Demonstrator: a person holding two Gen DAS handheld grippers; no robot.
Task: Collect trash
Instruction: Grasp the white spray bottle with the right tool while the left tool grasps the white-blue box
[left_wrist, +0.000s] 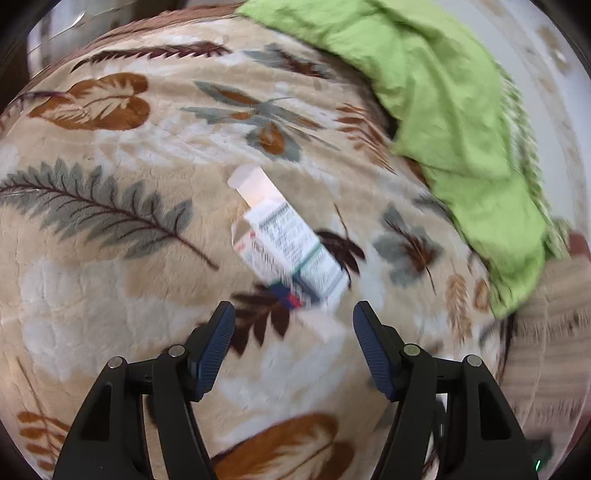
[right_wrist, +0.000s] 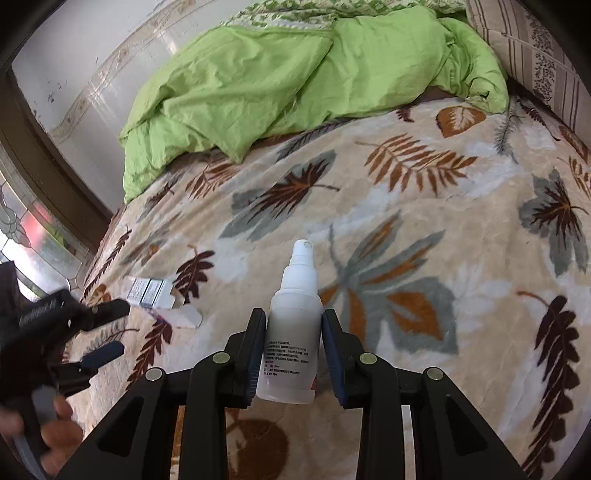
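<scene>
A small white cardboard medicine box (left_wrist: 286, 245) with open end flaps lies on the leaf-patterned blanket (left_wrist: 110, 295). My left gripper (left_wrist: 294, 321) is open just short of the box's near end, with nothing between its pads. In the right wrist view the same box (right_wrist: 151, 293) lies at the left, with the left gripper (right_wrist: 110, 328) beside it. My right gripper (right_wrist: 294, 325) is shut on a white translucent spray bottle (right_wrist: 293, 332), held upright above the blanket with its nozzle pointing away.
A crumpled green duvet (right_wrist: 295, 85) lies along the far side of the bed and also shows in the left wrist view (left_wrist: 443, 92). A striped pillow (right_wrist: 535, 55) sits at the far right. A wall and a door frame (right_wrist: 48, 155) stand at the left.
</scene>
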